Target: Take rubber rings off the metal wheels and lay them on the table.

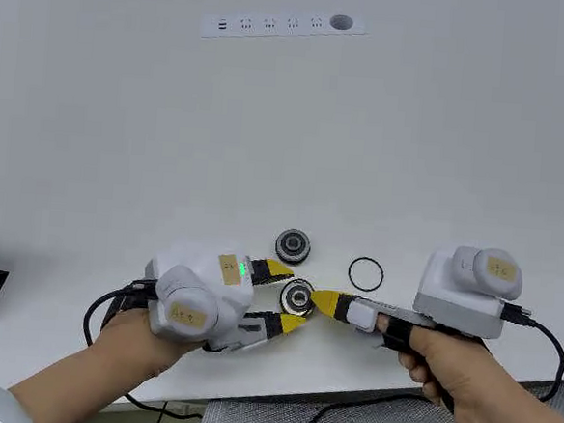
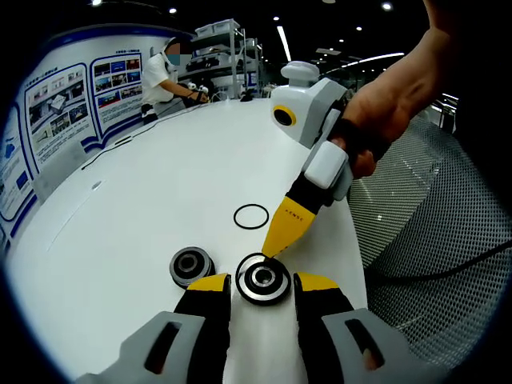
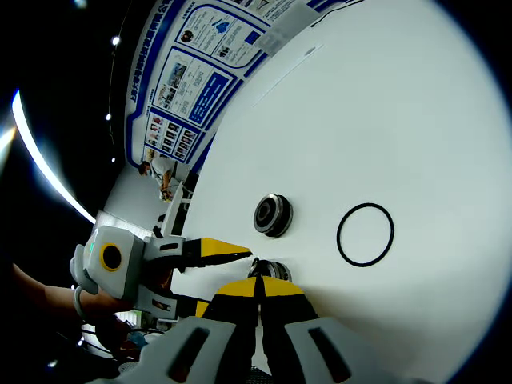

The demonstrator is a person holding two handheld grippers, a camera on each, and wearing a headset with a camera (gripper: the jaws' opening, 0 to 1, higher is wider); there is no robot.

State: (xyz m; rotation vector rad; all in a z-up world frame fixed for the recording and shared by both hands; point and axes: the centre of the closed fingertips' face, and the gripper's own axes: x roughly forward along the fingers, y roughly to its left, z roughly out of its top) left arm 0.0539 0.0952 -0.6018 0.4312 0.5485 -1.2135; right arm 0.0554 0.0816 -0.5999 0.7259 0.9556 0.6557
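Bracing the job from the left, the left gripper lies low on the white table with its yellow-tipped jaws part open, one on either side of a metal wheel that lies flat on the table near the front edge. The tips sit just beside the wheel's rim, and whether they actually press on it I cannot tell. The placement reads as a cradle that stops the wheel from sliding or turning when it is pushed from the other side. The right gripper comes in from the opposite side with its jaws closed together into a single yellow wedge. The wedge's point meets the wheel's outer edge, where a dark band, probably the rubber ring, runs round the metal. Closed and angled down like this, it looks set to pry or pinch that band. I see nothing clamped between its jaws, though the very tip is hidden against the wheel. A second wheel, also dark at the rim, lies just beyond the first and apart from it. One loose rubber ring lies flat on the table to the right of both wheels, touching neither, so at least one ring is already off. A power strip lies far back, well clear of the work.
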